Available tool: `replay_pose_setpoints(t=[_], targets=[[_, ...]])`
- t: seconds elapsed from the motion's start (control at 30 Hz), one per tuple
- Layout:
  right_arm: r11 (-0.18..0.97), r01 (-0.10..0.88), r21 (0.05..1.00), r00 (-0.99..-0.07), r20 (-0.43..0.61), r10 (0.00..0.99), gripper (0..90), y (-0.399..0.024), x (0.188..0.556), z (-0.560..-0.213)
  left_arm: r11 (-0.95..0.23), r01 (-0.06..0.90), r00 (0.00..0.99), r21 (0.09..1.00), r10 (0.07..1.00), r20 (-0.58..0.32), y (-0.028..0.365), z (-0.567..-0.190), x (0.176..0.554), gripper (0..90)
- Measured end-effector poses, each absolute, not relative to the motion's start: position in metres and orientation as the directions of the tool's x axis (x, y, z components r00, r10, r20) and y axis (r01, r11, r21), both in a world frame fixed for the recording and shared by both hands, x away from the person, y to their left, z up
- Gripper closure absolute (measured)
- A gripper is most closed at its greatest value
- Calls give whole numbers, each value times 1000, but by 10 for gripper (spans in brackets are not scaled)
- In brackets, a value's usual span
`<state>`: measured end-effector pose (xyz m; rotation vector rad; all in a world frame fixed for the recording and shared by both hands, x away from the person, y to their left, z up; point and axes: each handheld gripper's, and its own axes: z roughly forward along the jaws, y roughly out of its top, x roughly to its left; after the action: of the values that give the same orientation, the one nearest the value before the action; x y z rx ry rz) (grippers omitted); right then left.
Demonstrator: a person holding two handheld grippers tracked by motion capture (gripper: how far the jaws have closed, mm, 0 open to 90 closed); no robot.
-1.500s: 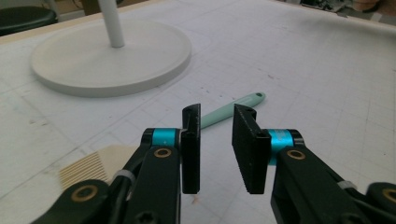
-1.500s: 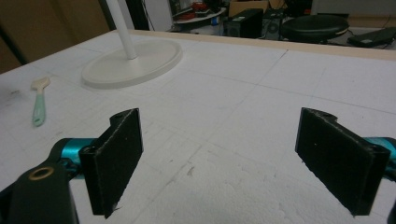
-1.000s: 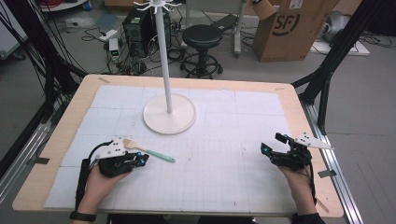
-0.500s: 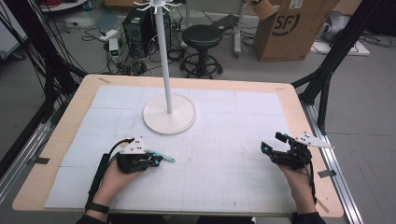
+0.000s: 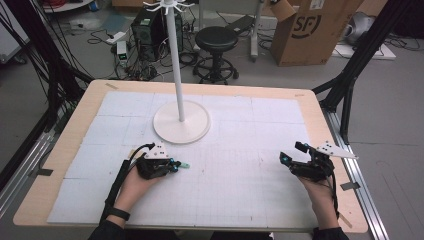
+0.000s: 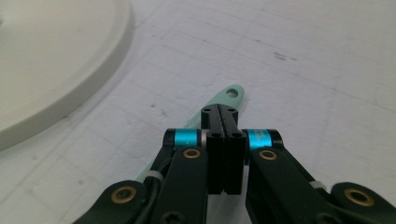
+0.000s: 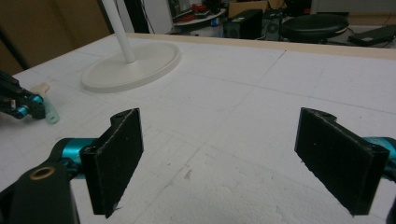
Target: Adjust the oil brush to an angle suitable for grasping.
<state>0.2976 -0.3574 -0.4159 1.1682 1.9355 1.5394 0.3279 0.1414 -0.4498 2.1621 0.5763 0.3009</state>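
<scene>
At the lower left of the high view, the left gripper [image 5: 172,165] is lying low on the white gridded table [image 5: 240,150], held by the person's left hand [image 5: 135,182]. In the left gripper view its jaws are pressing together, and a mint-green spatula handle [image 6: 224,97] is running beneath them, its holed tip poking out beyond the jaw ends; I cannot tell whether the jaws are pinching it or just resting over it. In the high view, that green tip is showing just right of the gripper.

Just above it, toward the middle of the frame, a white hook stand [image 5: 181,120] is standing on its round base, its pole rising to the top edge. The base is lying near the gripper but apart from it.

At the lower right, the right gripper [image 5: 286,161] is sitting released, jaws spread wide over bare table.

Beyond the far edge of the table, a black stool [image 5: 216,40], a computer tower [image 5: 146,27] and a cardboard box [image 5: 310,30] are standing on the floor.
</scene>
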Motion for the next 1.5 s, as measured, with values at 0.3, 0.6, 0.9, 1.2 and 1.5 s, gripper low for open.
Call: replay_pose_setpoints(t=[0.3, 0.6, 0.9, 1.2, 1.5], targets=[[46, 358, 932, -572, 180, 800, 146, -357, 299, -417, -496, 351, 813, 794, 583, 5, 143, -449, 341, 899], [35, 365, 930, -570, 193, 799, 147, -358, 299, -417, -475, 374, 777, 796, 629, 11, 133, -450, 353, 899], [39, 368, 929, -572, 193, 798, 147, -357, 300, -417, -439, 408, 731, 800, 683, 2, 137, -450, 358, 898], [44, 370, 928, -575, 192, 795, 147, -357, 300, -418, -380, 375, 736, 845, 676, -23, 150, -436, 352, 819], [44, 373, 927, -577, 195, 793, 148, -357, 300, -418, -313, 337, 716, 888, 698, -26, 180, -409, 335, 434]])
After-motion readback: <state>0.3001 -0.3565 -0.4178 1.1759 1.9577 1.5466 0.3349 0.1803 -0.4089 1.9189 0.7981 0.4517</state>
